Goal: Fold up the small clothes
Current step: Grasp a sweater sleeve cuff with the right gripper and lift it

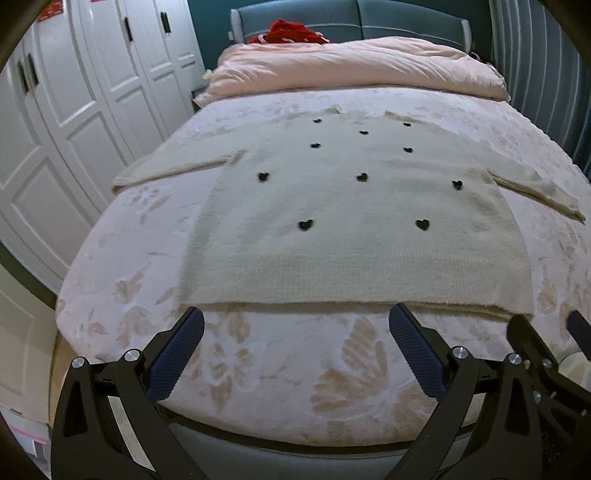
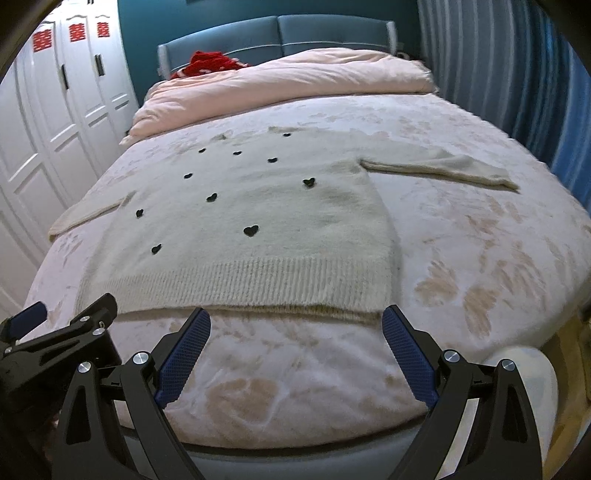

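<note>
The left gripper (image 1: 295, 321) and the right gripper (image 2: 295, 321) sit side by side, both level and pointing forward. Each has its jaws spread wide with nothing between the blue pads (image 1: 177, 362). Neither touches anything. Each shows at the edge of the other's view.

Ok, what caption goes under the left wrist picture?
Open hand-held gripper at the hem of a flat cream sweater on the bed.

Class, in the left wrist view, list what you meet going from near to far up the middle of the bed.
Left gripper → floral bedspread → cream sweater with black hearts → pink duvet → red knitted item → blue headboard.
</note>
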The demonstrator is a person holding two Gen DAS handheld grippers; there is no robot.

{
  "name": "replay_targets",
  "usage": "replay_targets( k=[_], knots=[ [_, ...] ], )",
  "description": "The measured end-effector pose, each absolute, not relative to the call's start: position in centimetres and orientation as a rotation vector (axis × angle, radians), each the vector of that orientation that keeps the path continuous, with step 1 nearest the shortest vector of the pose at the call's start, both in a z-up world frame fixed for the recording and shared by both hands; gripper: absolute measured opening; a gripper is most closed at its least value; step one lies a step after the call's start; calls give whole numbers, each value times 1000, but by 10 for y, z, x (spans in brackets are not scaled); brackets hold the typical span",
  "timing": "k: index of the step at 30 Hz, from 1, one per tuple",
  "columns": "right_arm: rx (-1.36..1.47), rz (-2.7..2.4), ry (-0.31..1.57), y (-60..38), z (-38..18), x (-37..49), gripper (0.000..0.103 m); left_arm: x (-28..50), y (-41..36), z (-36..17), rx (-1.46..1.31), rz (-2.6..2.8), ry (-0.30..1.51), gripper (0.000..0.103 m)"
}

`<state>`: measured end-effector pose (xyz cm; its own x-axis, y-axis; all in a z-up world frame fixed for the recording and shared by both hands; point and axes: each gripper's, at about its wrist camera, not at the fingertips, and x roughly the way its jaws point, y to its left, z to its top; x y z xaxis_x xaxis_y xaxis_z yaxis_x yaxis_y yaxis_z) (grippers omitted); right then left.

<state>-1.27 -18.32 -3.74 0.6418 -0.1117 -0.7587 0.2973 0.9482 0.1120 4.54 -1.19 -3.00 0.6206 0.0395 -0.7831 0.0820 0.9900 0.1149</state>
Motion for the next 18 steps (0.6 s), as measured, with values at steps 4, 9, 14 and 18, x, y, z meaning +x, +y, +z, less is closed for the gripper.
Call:
replay_targets(
  k=[4,9,14,18],
  knots=[
    [347,-272,828,-254,-47,5,92,63,-10,-33,89,-35,917,98],
    [589,-429,777,-418,-61,34,92,98,-2,-45,19,-26,968,98],
    [845,-568,726,-575,-94,71,87,126,1,-65,-71,-46,1046,98],
    [946,-619,684,-641,-123,104,79,142,-3,-77,-97,-51,1043,98]
  ],
)
